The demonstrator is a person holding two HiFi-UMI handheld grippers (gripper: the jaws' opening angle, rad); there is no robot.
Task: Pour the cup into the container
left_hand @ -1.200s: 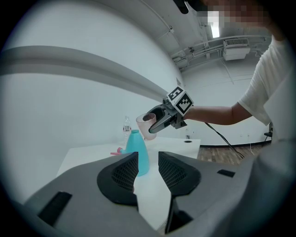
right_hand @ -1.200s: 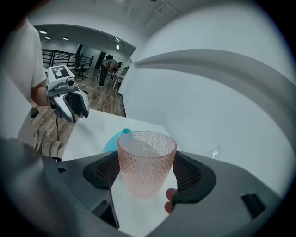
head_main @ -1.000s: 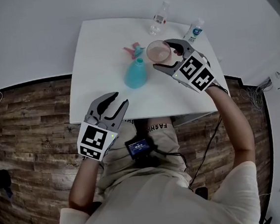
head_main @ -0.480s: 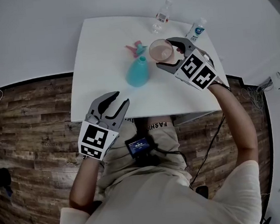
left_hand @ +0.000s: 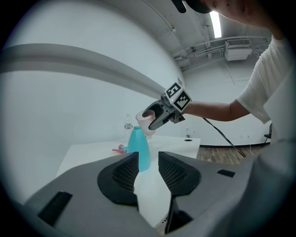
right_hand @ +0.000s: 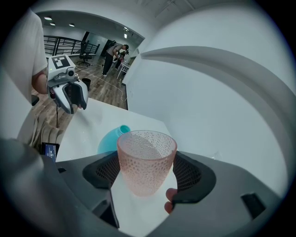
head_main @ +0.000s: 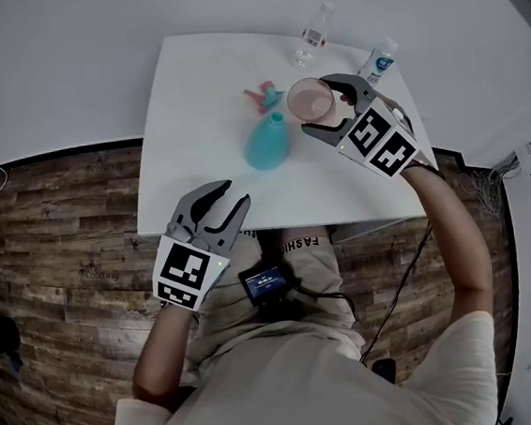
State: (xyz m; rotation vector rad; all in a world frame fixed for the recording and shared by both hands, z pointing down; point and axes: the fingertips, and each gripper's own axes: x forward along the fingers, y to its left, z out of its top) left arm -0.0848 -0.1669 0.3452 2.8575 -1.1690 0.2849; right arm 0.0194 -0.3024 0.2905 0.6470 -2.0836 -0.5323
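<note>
Hardly anything has been moved since a second ago: the pink cup [head_main: 310, 101] is kept clamped in the right hand-held gripper [head_main: 322, 106], tipped just above and beside the teal container [head_main: 267, 144], seemingly lined up with its neck for pouring. The left hand-held gripper [head_main: 229, 196] is held slack and empty, well apart from the container, likely spare.
</note>
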